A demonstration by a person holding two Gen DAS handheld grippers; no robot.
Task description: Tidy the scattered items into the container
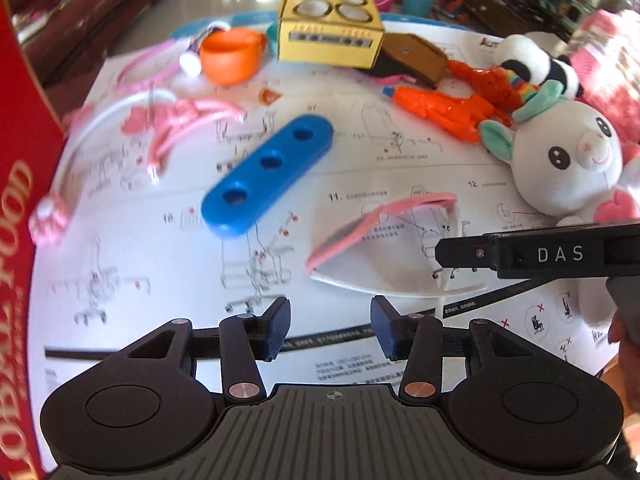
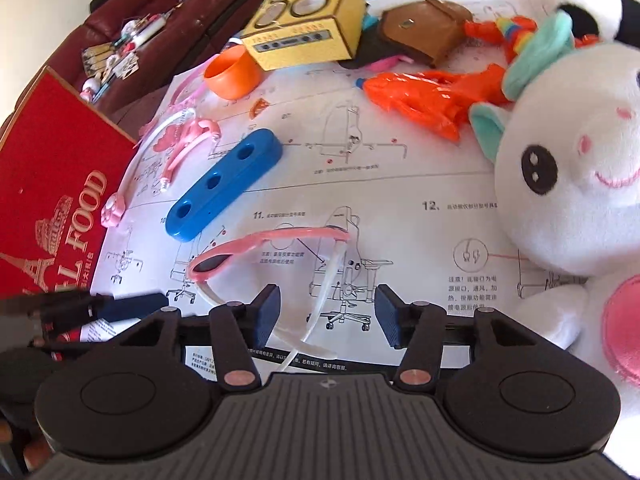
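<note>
We find both grippers above the bench, no item yet taken. The pink sunglasses lie on the printed instruction sheet, just ahead of the right gripper, one clear arm running between its fingers. The red box – in our judgement the container – stands at the left edge. To do this step well, we advise lowering squarely over the pink frame rather than the thin arm, and closing gently so the glasses do not skid on the paper. Right fingers: spread, pressing on nothing. Left gripper – fingers likewise spread and empty, over bare paper near the blue three-hole block.
</note>
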